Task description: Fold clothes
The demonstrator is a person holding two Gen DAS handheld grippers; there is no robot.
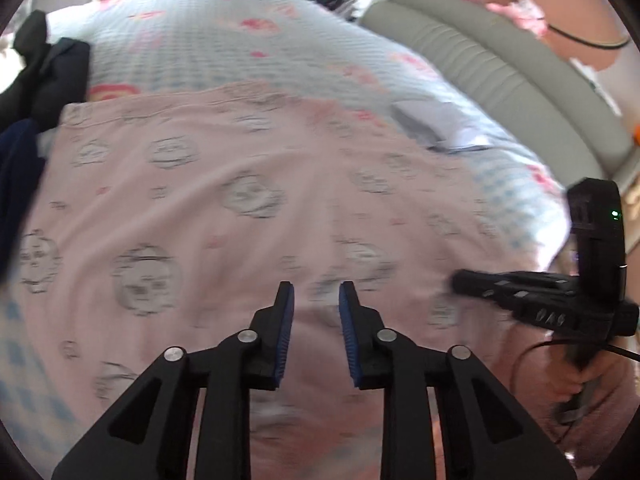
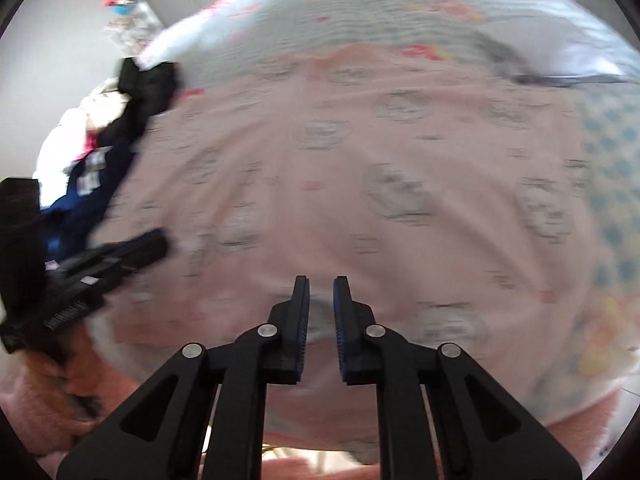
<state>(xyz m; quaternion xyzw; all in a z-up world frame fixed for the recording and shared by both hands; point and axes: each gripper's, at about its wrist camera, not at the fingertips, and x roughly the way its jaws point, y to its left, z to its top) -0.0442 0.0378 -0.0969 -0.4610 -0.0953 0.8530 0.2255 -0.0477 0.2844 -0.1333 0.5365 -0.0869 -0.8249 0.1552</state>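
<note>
Pink cotton garment printed with grey cartoon faces lies spread flat for folding, so I hover both left gripper and right gripper slightly parted, gripping nothing.

This is a bedroom in someone's home. A bed fills most of the view, spread with a blue-checked quilt bearing pink prints, and a grey padded headboard runs along its far side. A pink printed garment lies flat on it, dark clothes heaped just beside.
</note>
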